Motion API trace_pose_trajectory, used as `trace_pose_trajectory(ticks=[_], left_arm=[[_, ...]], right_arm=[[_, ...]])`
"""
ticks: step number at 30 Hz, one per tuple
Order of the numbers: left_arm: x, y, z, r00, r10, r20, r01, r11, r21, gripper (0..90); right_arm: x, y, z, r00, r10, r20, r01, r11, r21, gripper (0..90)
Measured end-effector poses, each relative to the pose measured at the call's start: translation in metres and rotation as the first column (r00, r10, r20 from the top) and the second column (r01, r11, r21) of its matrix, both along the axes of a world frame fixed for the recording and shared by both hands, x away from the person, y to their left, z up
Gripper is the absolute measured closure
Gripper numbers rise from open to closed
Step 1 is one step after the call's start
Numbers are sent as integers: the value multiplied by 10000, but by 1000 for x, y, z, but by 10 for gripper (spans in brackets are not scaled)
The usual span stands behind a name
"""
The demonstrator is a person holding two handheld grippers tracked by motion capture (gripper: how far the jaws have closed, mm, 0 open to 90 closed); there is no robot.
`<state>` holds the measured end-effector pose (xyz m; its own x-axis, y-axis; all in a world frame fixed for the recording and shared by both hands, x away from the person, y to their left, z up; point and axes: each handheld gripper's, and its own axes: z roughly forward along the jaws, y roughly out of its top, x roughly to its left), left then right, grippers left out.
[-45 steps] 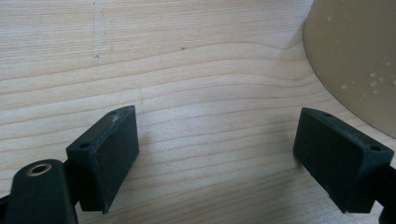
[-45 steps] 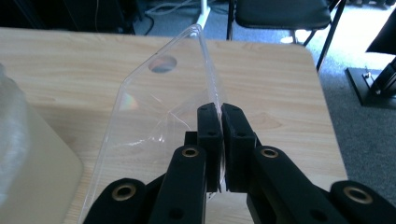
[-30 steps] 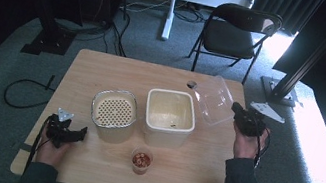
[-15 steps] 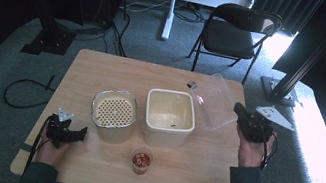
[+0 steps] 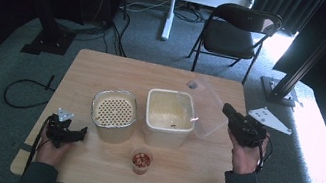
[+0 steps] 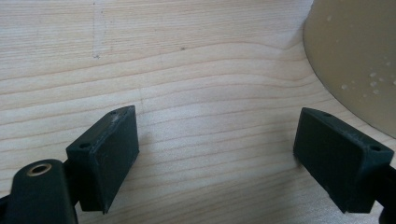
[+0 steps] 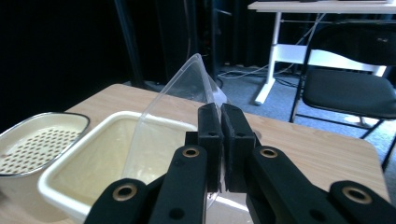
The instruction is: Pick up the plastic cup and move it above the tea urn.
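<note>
Currently my right gripper (image 7: 219, 140) is clamped on one edge of the clear plastic lid (image 7: 180, 109), which hangs tilted over the right rim of the cream tub (image 5: 169, 118). I judge the lid light, thin, flexible and slick, likely to bow or slip from an edge pinch; a hold on the stiffer rim, near a corner, seems safest. My left gripper (image 6: 224, 154) rests with jaws apart on the table (image 6: 187, 70), well left of the tub
</note>
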<state>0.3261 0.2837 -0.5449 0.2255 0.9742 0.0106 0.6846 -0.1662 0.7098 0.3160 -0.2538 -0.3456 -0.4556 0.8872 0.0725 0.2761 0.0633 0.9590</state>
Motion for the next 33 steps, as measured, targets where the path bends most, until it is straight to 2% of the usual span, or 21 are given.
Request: trace_pose_trajectory(ticks=[6, 9, 10, 11, 12, 15, 18, 21, 25, 30, 33], left_arm=[[0, 0, 0, 10000, -21, -3, 21, 10000, 40, 148], [0, 0, 0, 10000, -20, -10, 20, 10000, 30, 148], [0, 0, 0, 10000, -21, -7, 21, 10000, 29, 148], [0, 0, 0, 10000, -23, -13, 23, 10000, 30, 148], [0, 0, 0, 10000, -22, -12, 22, 10000, 29, 148], [0, 0, 0, 10000, -31, -32, 32, 10000, 32, 148], [0, 0, 0, 10000, -20, -7, 20, 10000, 28, 148], [0, 0, 0, 10000, -19, -5, 19, 10000, 23, 148], [0, 0, 0, 10000, -16, -26, 16, 10000, 15, 148], [0, 0, 0, 10000, -28, -39, 28, 10000, 29, 148], [0, 0, 0, 10000, -28, -41, 28, 10000, 30, 148]], right_arm=[[0, 13, 2, 9993, 356, 86, -354, 9991, -232, 879], [3, 24, 4, 9972, 728, 148, -723, 9970, -278, 869], [5, 27, 4, 9956, 933, 101, -929, 9952, -304, 846], [7, 30, 4, 9935, 1139, 76, -1138, 9933, -180, 717], [8, 32, 5, 9913, 1314, 116, -1313, 9913, -39, 651], [6, 33, 4, 9865, 1585, 402, -1595, 9869, 228, 577], [5, 31, 2, 9864, 1576, 469, -1590, 9869, 271, 565], [5, 28, -2, 9872, 1564, 298, -1571, 9873, 235, 561], [8, 28, -13, 9878, 1548, -164, -1549, 9879, -59, 554], [11, 28, -26, 9890, 1439, -342, -1446, 9893, -193, 538], [11, 27, -35, 9916, 1210, -452, -1236, 9907, -578, 518]])
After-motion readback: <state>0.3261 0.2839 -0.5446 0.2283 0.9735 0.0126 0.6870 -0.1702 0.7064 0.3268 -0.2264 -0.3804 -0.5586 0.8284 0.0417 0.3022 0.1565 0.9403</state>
